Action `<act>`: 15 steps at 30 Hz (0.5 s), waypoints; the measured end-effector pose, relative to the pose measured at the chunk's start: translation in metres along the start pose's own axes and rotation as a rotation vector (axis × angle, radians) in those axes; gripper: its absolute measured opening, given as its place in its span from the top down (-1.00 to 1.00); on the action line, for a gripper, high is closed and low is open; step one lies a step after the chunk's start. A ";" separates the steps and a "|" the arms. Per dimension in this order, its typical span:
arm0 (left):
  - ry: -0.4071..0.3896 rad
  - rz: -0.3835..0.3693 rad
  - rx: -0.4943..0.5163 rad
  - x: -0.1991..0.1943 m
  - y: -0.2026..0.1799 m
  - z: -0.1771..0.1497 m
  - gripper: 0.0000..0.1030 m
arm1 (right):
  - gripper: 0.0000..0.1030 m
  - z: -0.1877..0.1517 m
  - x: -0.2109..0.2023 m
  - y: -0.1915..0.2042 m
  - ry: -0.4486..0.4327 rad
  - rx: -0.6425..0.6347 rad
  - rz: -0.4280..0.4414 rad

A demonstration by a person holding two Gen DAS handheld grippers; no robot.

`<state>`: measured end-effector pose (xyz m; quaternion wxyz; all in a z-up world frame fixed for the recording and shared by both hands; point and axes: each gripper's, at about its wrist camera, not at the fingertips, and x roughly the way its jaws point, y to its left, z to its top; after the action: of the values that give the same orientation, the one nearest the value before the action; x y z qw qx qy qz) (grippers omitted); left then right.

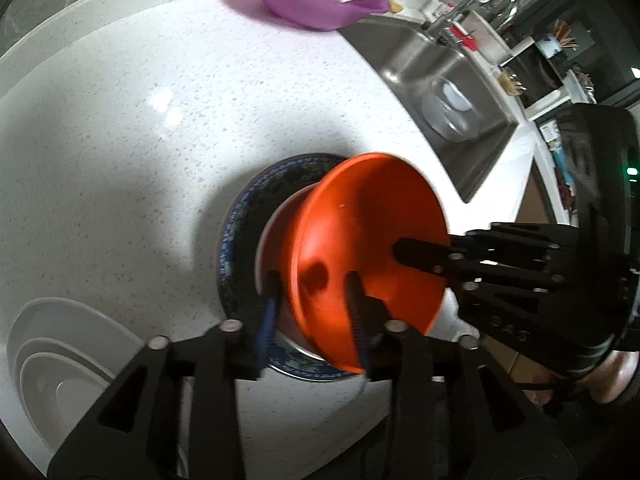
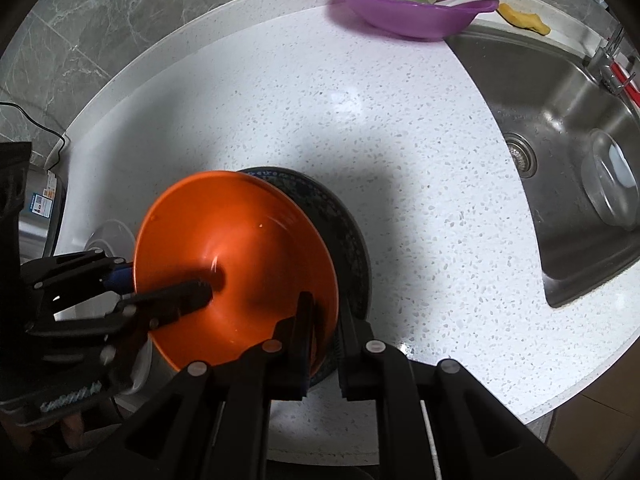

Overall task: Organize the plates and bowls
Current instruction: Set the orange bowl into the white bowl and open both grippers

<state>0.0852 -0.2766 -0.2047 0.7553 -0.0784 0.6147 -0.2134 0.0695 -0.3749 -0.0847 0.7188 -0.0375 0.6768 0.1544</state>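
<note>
An orange bowl (image 1: 360,220) (image 2: 240,232) hangs tilted over a blue-patterned plate (image 1: 240,216) (image 2: 352,232) on the white speckled counter. A white dish (image 1: 268,236) lies in that plate. My right gripper (image 2: 326,306) is shut on the bowl's near rim, one finger inside the bowl and one outside. In the left wrist view one of its fingers (image 1: 424,250) reaches into the bowl from the right. My left gripper (image 1: 313,280) (image 2: 164,280) straddles the opposite rim. Its jaws stand apart with a gap, and the pads do not press on the bowl.
A stack of white dishes (image 1: 60,360) sits at the counter's lower left. A purple bowl (image 1: 308,0) (image 2: 408,12) with green vegetables and a white spoon stands at the back. The steel sink (image 1: 420,60) (image 2: 560,100) on the right holds a clear container (image 1: 452,108) (image 2: 612,184).
</note>
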 end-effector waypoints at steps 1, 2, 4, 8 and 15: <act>-0.006 -0.013 0.008 -0.002 -0.002 0.000 0.05 | 0.76 0.000 0.001 0.001 0.001 -0.001 0.000; -0.012 -0.019 0.019 -0.003 -0.004 0.000 -0.04 | 0.76 0.000 0.002 0.002 0.003 0.000 0.000; -0.026 -0.017 0.024 -0.007 -0.005 0.000 -0.13 | 0.76 0.000 0.002 0.002 0.006 -0.002 -0.004; -0.055 -0.014 -0.002 -0.013 0.005 0.001 -0.30 | 0.70 0.000 0.004 0.003 0.006 -0.007 -0.015; -0.070 0.003 -0.042 -0.021 0.023 0.002 -0.32 | 0.52 0.002 0.002 -0.001 -0.004 0.012 0.022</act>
<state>0.0889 -0.2473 -0.1938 0.7749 -0.1010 0.5923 -0.1963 0.0716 -0.3749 -0.0870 0.7187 -0.0253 0.6765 0.1585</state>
